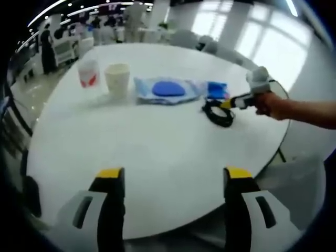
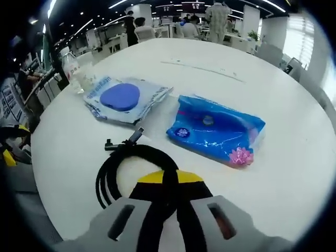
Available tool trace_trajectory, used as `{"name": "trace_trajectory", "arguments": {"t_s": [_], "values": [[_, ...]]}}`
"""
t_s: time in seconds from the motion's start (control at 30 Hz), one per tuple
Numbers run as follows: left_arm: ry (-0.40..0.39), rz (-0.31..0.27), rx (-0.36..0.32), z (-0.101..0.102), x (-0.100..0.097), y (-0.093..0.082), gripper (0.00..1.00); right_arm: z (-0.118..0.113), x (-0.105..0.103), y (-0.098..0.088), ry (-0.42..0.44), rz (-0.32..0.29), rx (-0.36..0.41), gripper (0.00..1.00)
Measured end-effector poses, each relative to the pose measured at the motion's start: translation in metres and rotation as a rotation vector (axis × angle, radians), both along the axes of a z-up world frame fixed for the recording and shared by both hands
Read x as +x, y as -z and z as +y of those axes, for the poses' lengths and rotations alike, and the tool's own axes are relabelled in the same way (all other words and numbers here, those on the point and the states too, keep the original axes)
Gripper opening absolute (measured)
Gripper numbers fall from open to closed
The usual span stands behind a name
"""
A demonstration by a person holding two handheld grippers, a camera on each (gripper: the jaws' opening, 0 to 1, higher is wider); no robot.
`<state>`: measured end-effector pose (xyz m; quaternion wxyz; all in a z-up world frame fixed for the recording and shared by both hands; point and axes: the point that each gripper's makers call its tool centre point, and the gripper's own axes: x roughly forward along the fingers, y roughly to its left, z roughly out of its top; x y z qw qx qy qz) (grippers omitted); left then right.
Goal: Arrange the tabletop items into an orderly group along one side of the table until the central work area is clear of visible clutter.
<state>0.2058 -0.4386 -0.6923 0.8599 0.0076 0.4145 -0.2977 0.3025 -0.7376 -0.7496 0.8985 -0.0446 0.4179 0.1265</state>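
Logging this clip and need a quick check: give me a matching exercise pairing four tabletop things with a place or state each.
Things:
1. black cable
2. paper cup
3. blue tissue pack
4. left tongs

States:
A. open, holding nothing
B. gripped by the right tongs
C. upright beside a plastic cup
D. lying flat, pink flower print at one corner

Pairs: 1-B, 2-C, 3-D, 4-A

Bright, perhaps window-lit; blurred fisheye edges
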Motion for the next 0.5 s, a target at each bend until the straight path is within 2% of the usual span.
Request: {"name": "trace_trajectory", "arguments": {"t_s": [0.5], "values": [[0.015,-0.012,-0.04,-0.007,0.002,-0.007,0.7,-0.004,-0.027,-0.031,0.091,-0.042,0.018,0.08]]}}
